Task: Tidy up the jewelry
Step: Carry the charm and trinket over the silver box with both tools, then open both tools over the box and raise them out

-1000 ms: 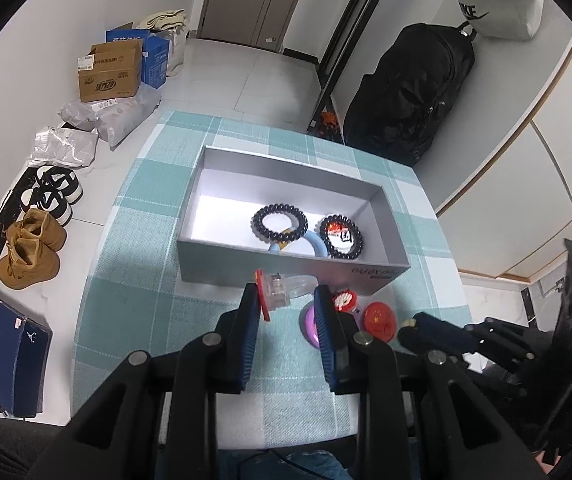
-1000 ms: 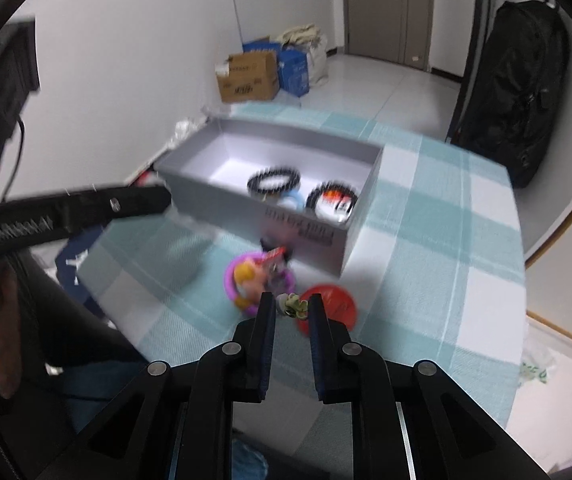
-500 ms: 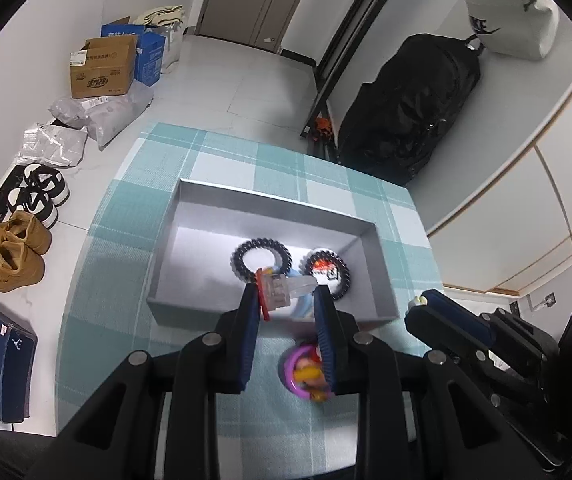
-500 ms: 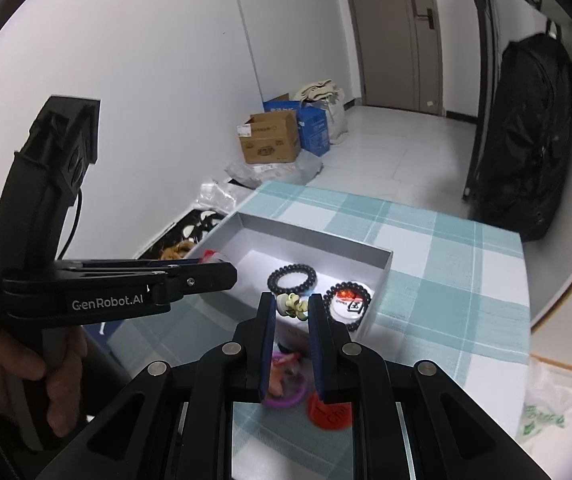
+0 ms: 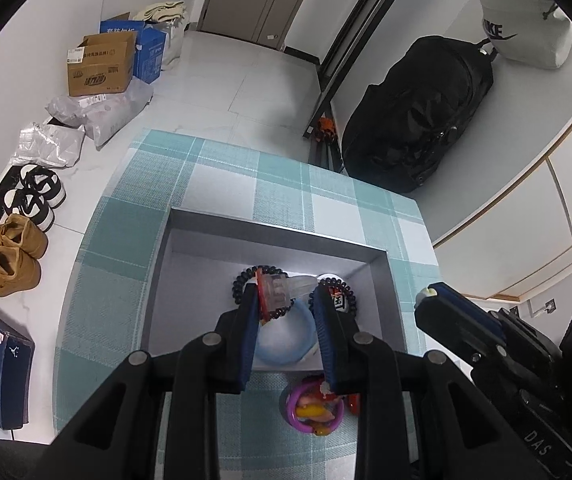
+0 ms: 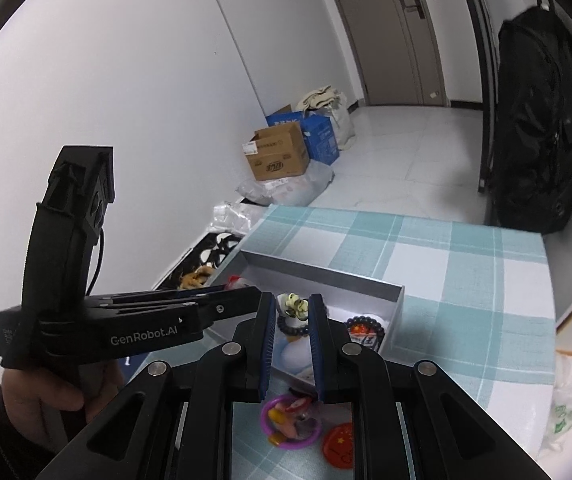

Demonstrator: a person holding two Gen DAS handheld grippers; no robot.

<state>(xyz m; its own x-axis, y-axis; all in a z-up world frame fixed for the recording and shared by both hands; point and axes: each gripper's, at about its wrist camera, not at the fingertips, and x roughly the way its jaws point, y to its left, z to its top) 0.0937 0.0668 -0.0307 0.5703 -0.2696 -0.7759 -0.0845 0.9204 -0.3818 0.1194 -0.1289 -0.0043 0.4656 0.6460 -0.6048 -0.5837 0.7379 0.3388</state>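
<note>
My left gripper is shut on a clear plastic hair clip with a red edge and holds it above the grey box. In the box lie a black bead bracelet, a light blue ring and a second bead bracelet with a red tag. My right gripper is shut on a small white and green flower piece, held above the box. A purple ring toy and a red badge lie on the cloth in front of the box.
The table has a teal checked cloth. On the floor to the left stand cardboard boxes, bags and shoes. A black backpack leans at the back right. The left gripper's body fills the left of the right wrist view.
Both grippers have risen from the table and moved forward over the box, each carrying its piece. The purple ring toy and red badge stayed on the cloth.
</note>
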